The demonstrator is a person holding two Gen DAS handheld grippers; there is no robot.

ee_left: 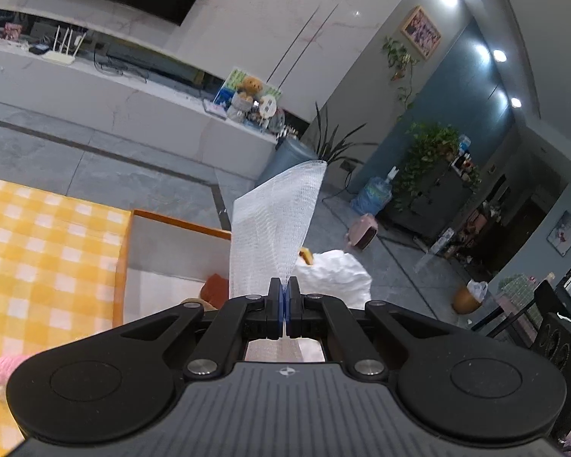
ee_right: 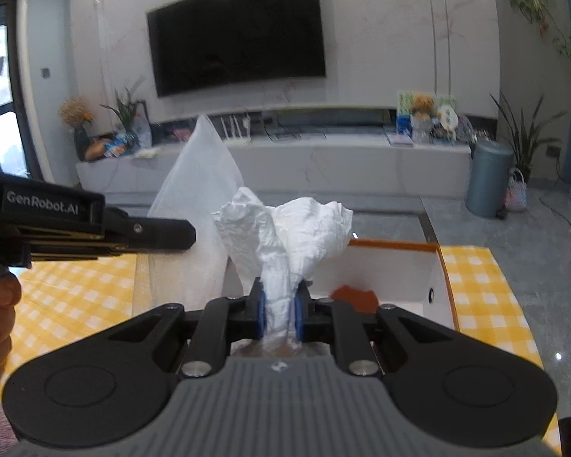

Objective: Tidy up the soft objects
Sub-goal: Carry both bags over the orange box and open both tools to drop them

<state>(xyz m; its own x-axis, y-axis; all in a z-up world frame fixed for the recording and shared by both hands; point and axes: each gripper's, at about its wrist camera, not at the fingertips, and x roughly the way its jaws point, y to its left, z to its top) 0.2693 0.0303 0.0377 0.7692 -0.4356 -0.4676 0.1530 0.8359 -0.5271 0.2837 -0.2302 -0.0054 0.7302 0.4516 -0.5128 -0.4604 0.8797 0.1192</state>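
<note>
My left gripper (ee_left: pixel 284 293) is shut on a thin white gauze cloth (ee_left: pixel 278 224) that stands up from its pads; it also shows in the right wrist view (ee_right: pixel 200 205). My right gripper (ee_right: pixel 279 299) is shut on a crumpled white tissue (ee_right: pixel 289 228), also seen in the left wrist view (ee_left: pixel 335 278). Both are held above an orange-rimmed white box (ee_right: pixel 443 278) that holds an orange-red soft item (ee_right: pixel 352 297). The left gripper's body (ee_right: pixel 95 228) reaches in from the left in the right wrist view.
A yellow checked cloth (ee_left: pixel 45 251) covers the table around the box (ee_left: pixel 179 224). A pink knitted item (ee_left: pixel 3 367) lies at the left near edge. Beyond are a grey floor, a TV console (ee_right: pixel 323 160), a bin (ee_right: pixel 489 179) and plants.
</note>
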